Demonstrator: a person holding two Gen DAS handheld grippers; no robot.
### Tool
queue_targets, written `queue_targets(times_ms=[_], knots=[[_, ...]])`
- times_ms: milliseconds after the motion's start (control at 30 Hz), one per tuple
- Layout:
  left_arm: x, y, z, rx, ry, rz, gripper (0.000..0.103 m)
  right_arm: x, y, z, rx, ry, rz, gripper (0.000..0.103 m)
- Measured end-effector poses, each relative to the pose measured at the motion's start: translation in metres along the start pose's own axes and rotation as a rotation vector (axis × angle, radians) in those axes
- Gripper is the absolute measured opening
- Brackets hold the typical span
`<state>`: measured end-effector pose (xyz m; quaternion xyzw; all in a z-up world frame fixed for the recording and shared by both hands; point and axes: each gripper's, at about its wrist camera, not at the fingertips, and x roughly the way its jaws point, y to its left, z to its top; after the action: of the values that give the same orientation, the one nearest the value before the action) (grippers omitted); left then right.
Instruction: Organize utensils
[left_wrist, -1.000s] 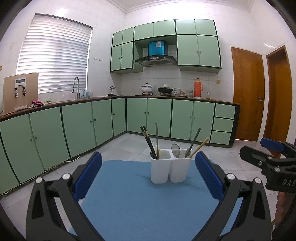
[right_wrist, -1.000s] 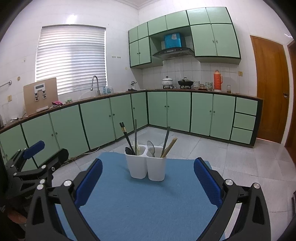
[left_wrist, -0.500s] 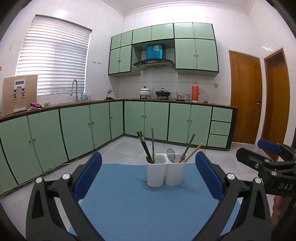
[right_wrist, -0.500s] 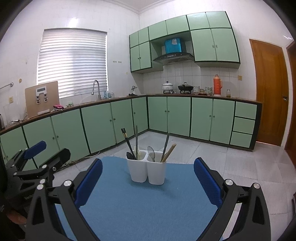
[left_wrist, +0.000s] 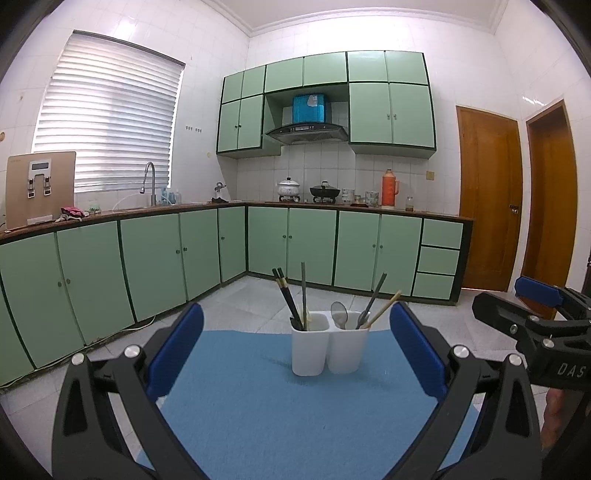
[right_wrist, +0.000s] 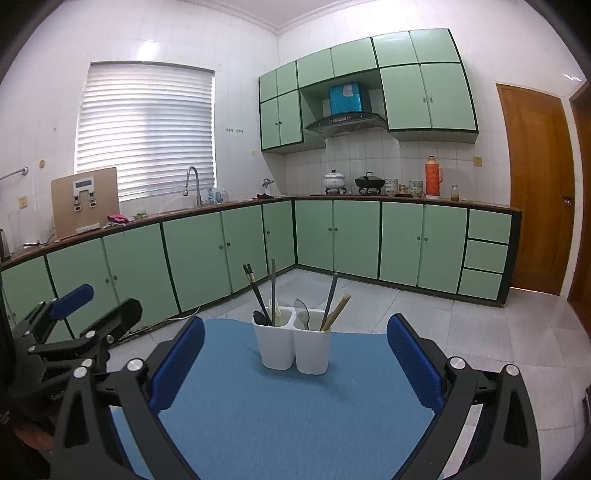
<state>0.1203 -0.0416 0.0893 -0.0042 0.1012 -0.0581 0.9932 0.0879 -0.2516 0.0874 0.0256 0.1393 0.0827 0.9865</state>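
A white two-compartment utensil holder (left_wrist: 328, 347) (right_wrist: 295, 345) stands upright near the far edge of a blue mat (left_wrist: 280, 413) (right_wrist: 288, 413). Its left compartment holds black chopsticks (left_wrist: 288, 299) (right_wrist: 256, 291) and a grey handle. Its right compartment holds a metal spoon (left_wrist: 338, 313) (right_wrist: 302, 312), a dark handle and wooden chopsticks (left_wrist: 382, 308) (right_wrist: 336, 311). My left gripper (left_wrist: 295, 354) is open and empty, well short of the holder. My right gripper (right_wrist: 295, 354) is likewise open and empty. Each gripper shows at the edge of the other's view.
Beyond the mat lie a tiled floor (right_wrist: 461, 325) and green L-shaped kitchen cabinets (left_wrist: 314, 243). The counter carries pots, a red thermos (left_wrist: 388, 187) and a sink tap. Wooden doors (left_wrist: 487, 195) stand at the right.
Both views have tilted upward, so the holder sits lower in each frame. Both grippers stay open and empty; the utensils have not moved.
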Motion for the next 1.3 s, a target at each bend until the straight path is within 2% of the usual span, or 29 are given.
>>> queue_targets(times_ms=[667,1300], knots=[[-0.009,0.004,-0.001,-0.004,-0.034,-0.007,0.098,-0.012,0.002,0.003,-0.013,-0.027,-0.001,0.097],[-0.013,0.004,0.001,-0.005,-0.031,-0.006,0.098,-0.015,0.003,0.005,-0.014,-0.025,0.000,0.097]])
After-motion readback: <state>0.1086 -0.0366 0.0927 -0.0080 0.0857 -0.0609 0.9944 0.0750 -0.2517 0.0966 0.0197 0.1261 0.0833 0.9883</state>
